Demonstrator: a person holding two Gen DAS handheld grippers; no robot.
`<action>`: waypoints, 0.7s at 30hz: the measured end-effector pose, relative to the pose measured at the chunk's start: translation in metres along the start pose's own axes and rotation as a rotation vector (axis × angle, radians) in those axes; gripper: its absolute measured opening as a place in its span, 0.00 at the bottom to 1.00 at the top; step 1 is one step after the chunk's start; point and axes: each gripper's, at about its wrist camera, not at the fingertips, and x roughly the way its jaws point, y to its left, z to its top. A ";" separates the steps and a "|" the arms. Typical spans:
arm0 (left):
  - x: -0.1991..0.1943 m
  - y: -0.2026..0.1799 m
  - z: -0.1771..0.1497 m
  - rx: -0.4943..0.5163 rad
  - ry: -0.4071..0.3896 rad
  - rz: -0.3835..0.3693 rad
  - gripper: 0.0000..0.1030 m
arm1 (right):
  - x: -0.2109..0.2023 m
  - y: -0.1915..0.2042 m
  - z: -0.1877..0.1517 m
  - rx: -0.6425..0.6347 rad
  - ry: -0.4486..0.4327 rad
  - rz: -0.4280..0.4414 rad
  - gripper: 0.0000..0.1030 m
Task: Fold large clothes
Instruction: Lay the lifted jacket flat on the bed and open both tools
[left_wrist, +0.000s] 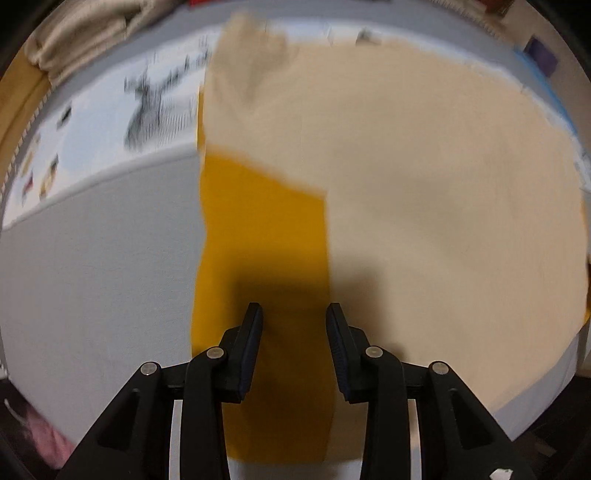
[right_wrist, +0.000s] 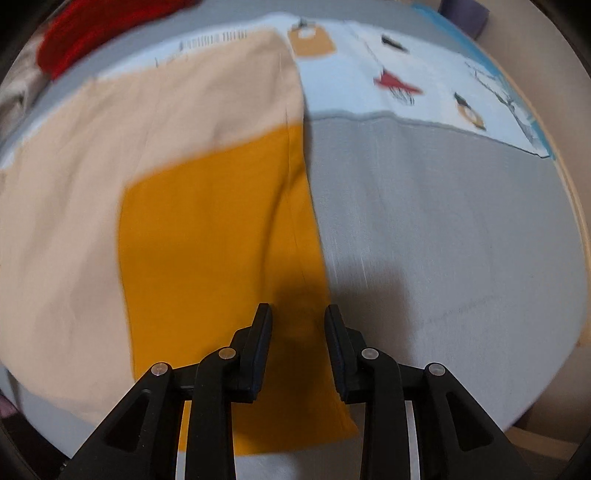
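1. Two colours make up the garment (left_wrist: 424, 192): a large beige part and a mustard-yellow band (left_wrist: 266, 258). It lies spread flat on a grey bed cover (left_wrist: 103, 266).
2. In the left wrist view the yellow band runs as a long strip from the near edge of the bed away from the camera, its long axis pointing straight ahead between the fingers. The beige part lies over its far end and fills the space to the right.
3. The left gripper (left_wrist: 294, 321) has its jaws apart and holds nothing. It hangs above the near end of the yellow band, with its shadow falling on the cloth.
4. In the right wrist view the yellow band (right_wrist: 207, 240) again runs lengthwise away from the camera, with the beige part (right_wrist: 74, 184) to the left and beyond it. The garment's straight right edge borders the bare grey cover (right_wrist: 443, 240).
5. The right gripper (right_wrist: 297, 325) is also spread wide and empty, poised over the yellow band near that right edge.
6. A pale blue printed sheet (right_wrist: 406, 74) lies across the far part of the bed, and red cloth (right_wrist: 92, 33) sits at the far left corner. Both views are blurred.
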 end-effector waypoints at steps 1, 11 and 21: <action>0.001 0.002 -0.004 -0.005 0.005 0.009 0.33 | -0.001 0.002 -0.004 -0.006 0.009 -0.016 0.30; -0.081 -0.010 -0.051 -0.020 -0.323 0.155 0.33 | -0.136 -0.008 -0.034 0.100 -0.446 -0.085 0.30; -0.127 -0.021 -0.113 -0.088 -0.469 0.057 0.24 | -0.225 0.018 -0.111 0.184 -0.663 0.102 0.30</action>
